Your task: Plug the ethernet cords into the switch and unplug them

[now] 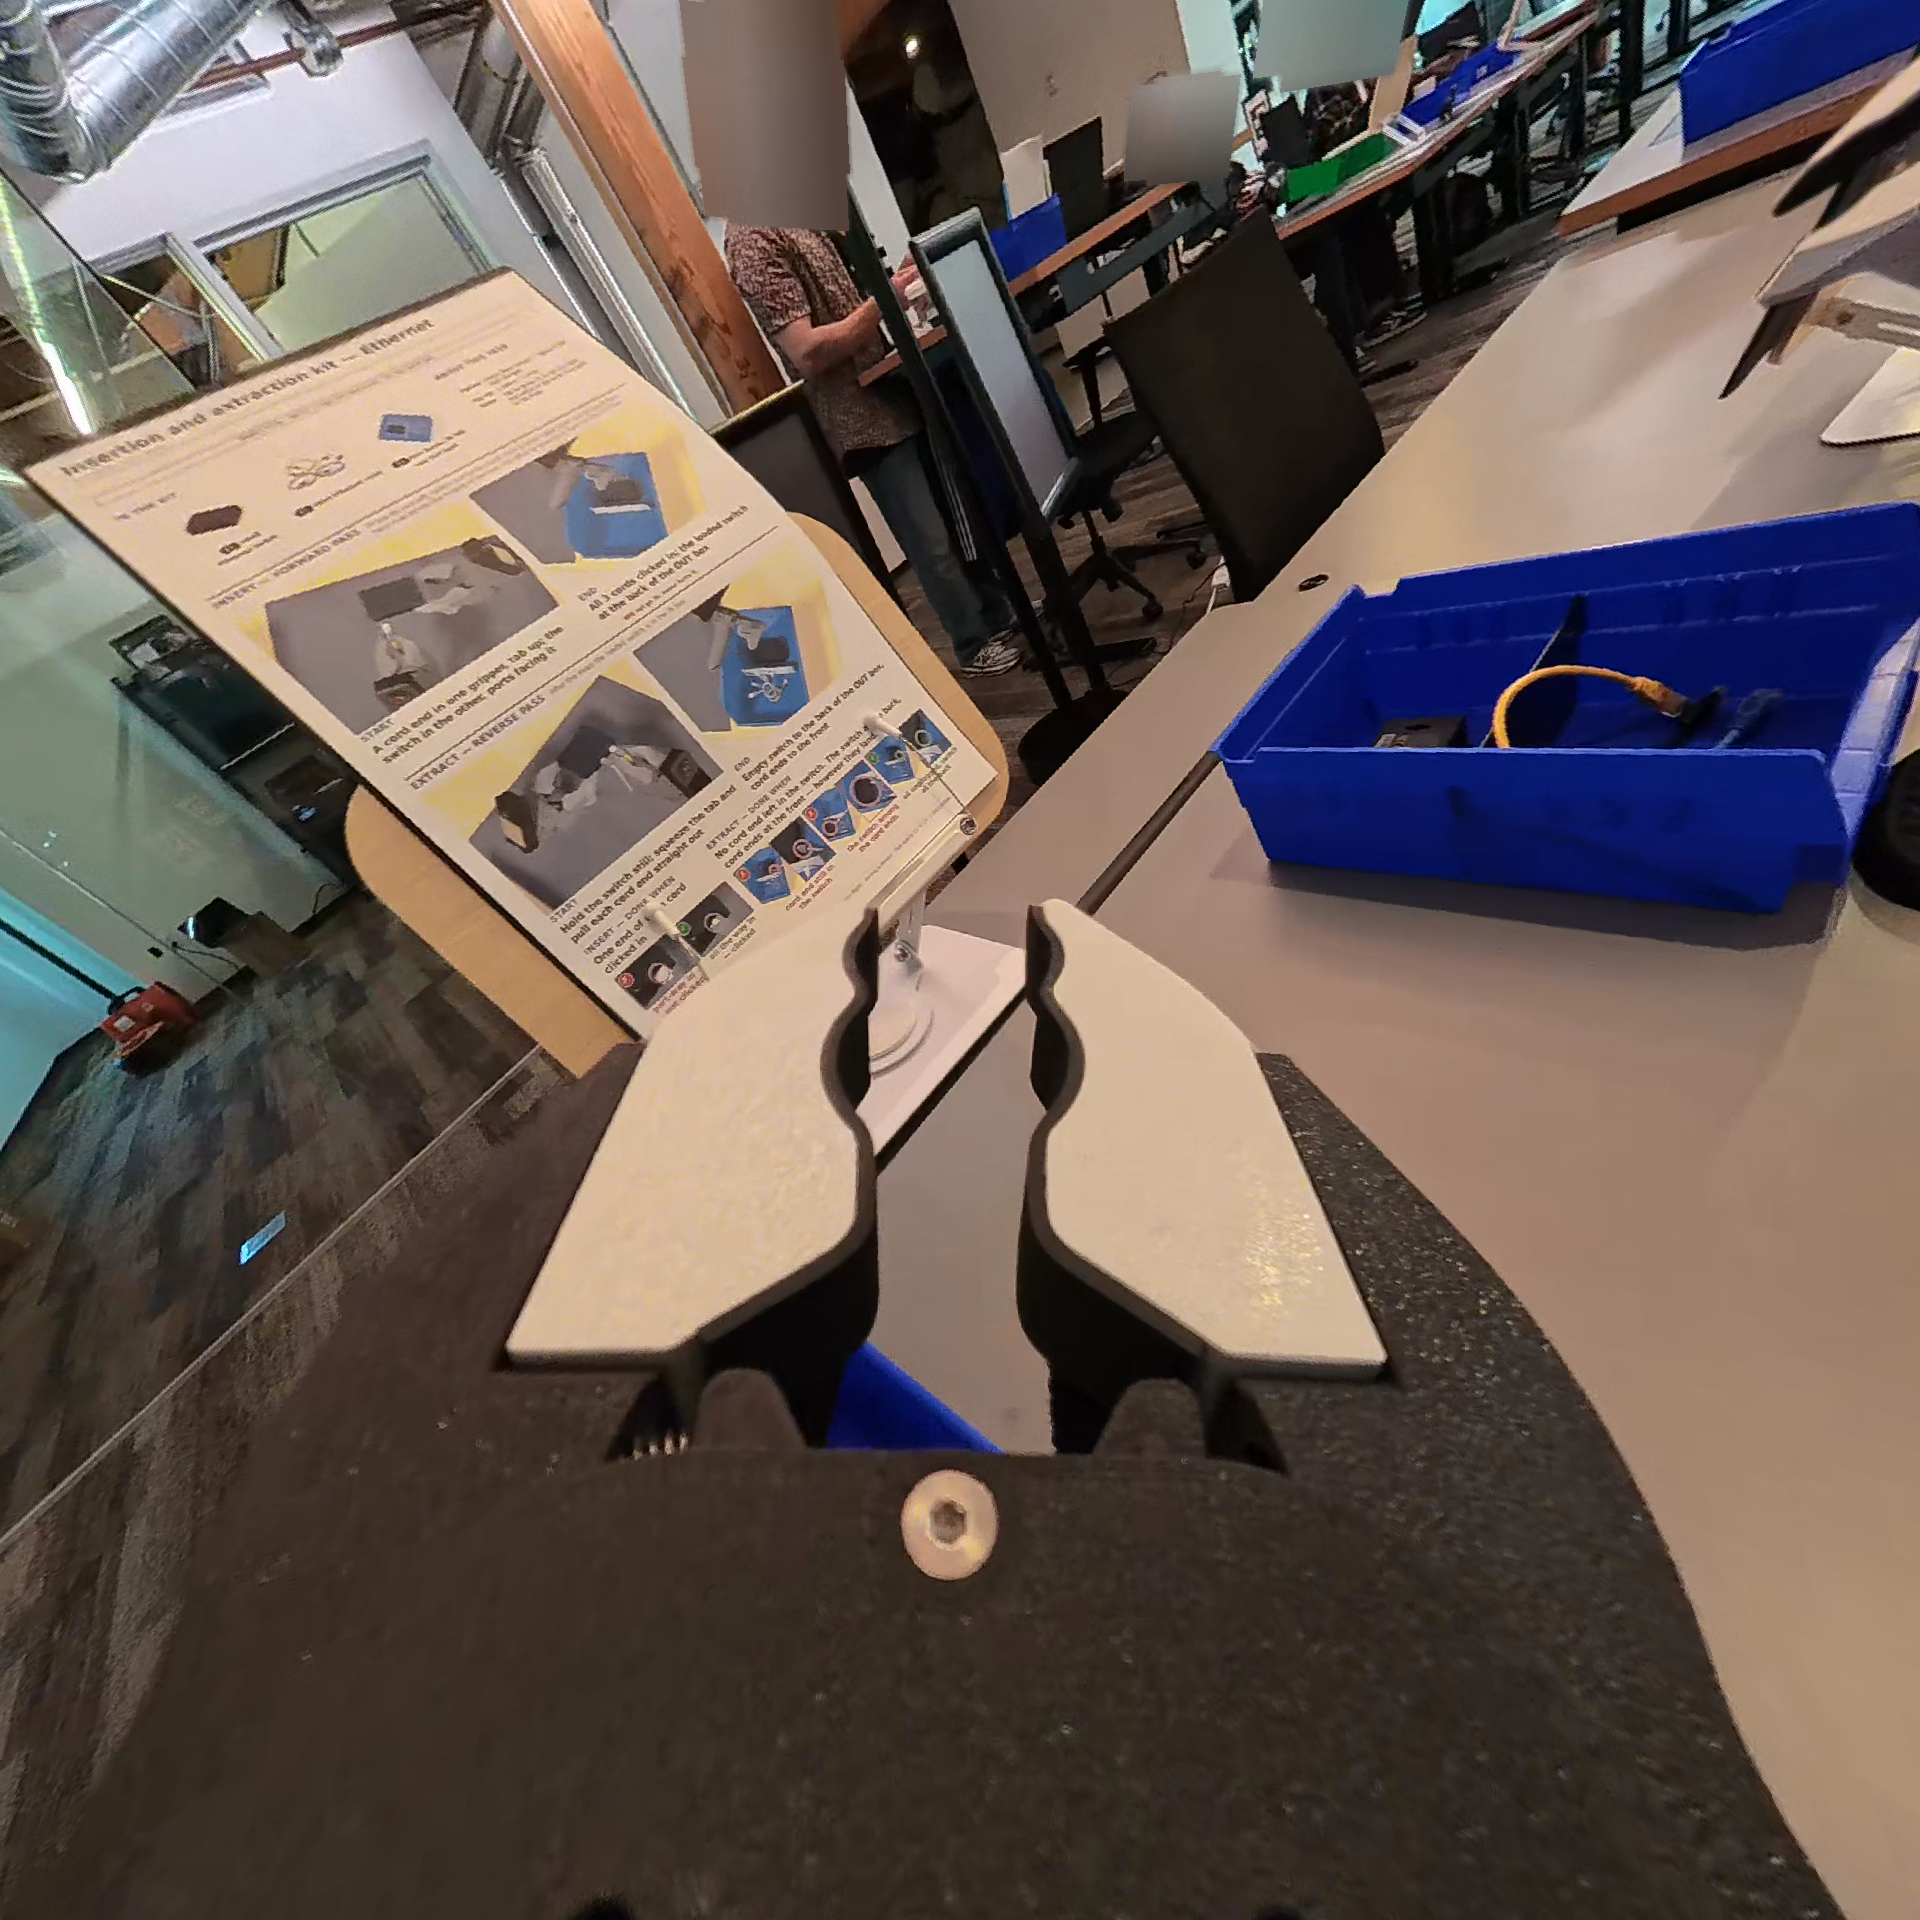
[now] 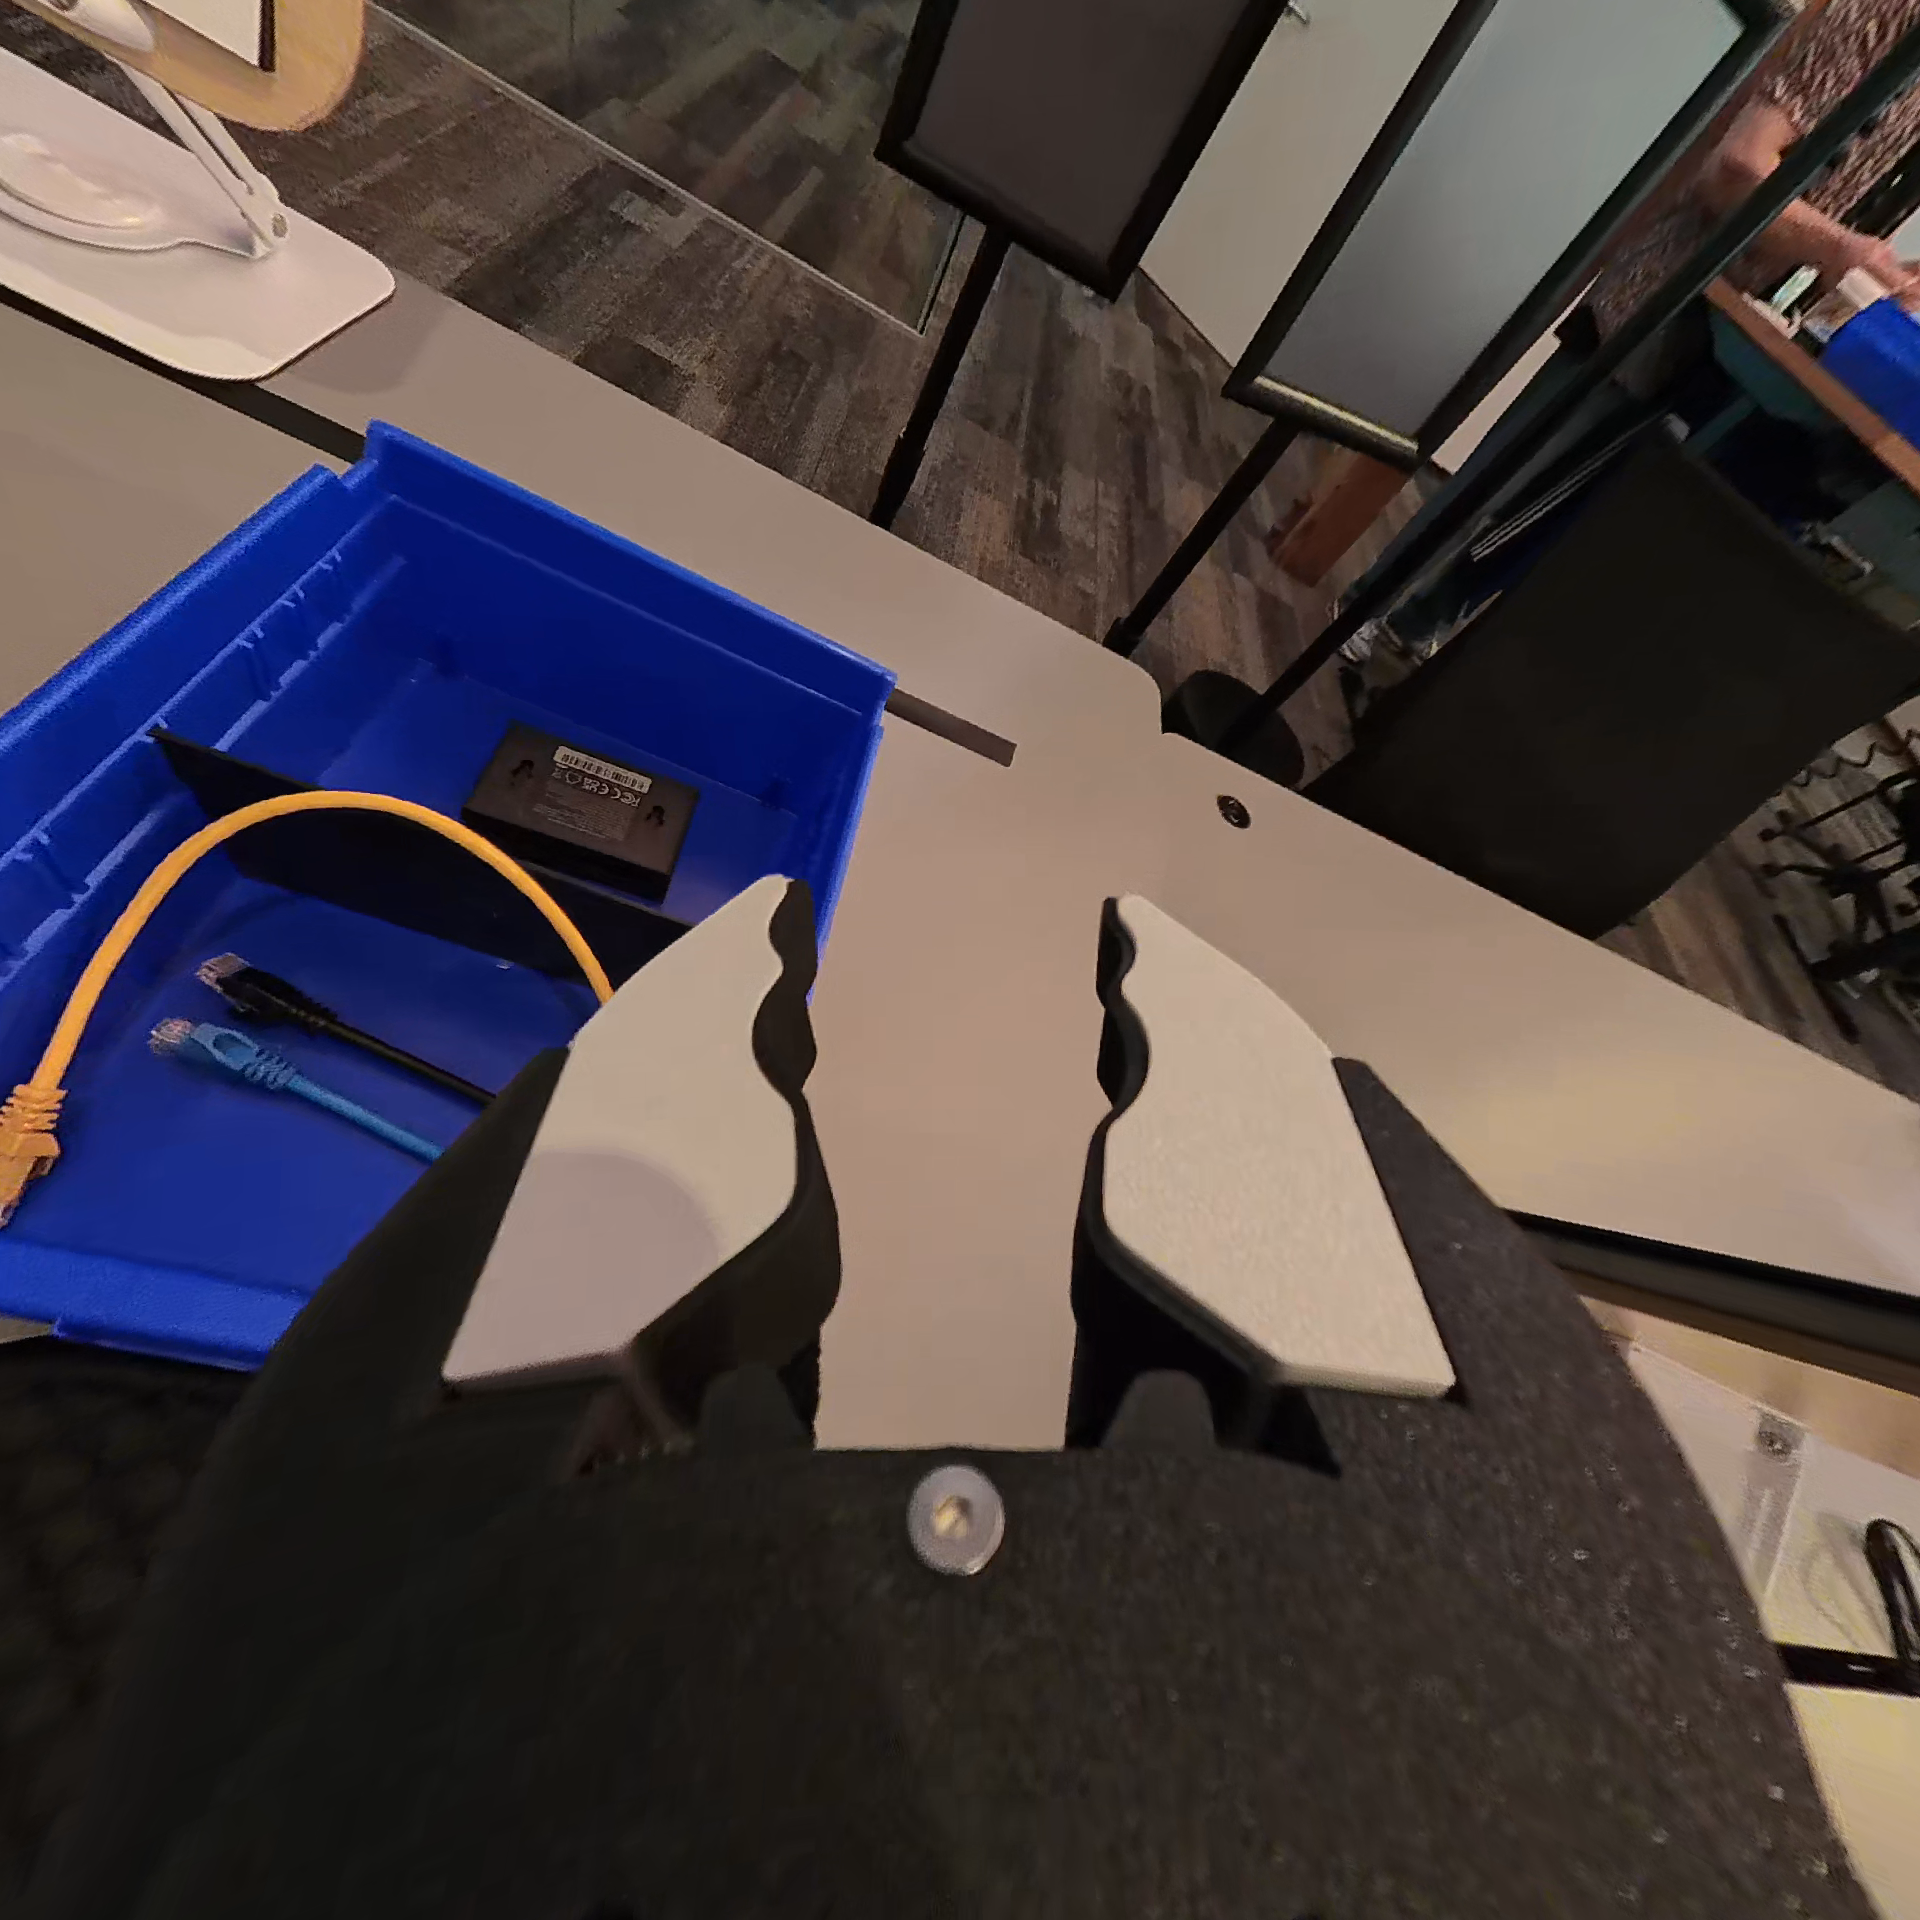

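Observation:
A blue bin (image 2: 260,623) sits on the grey table. Its far compartment holds a black switch (image 2: 582,805) lying label-up. The near compartment holds a yellow ethernet cord (image 2: 187,862), a black cord (image 2: 301,1013) and a light blue cord (image 2: 270,1070). My right gripper (image 2: 951,904) is open and empty, above the table just right of the bin. My left gripper (image 1: 945,920) is open and empty, held over the table's left part, far from the bin (image 1: 1538,831). The yellow cord (image 1: 1558,691) and the switch (image 1: 1418,732) show in the left wrist view.
An instruction sheet on a wooden board (image 1: 499,623) stands on a white stand (image 1: 935,997) at the table's left edge. A black divider (image 2: 343,842) splits the bin. The other gripper (image 1: 1849,260) shows at the upper right. A person (image 1: 831,343) stands beyond the table among chairs and desks. The grippers' ends are close to 55 cm from one another.

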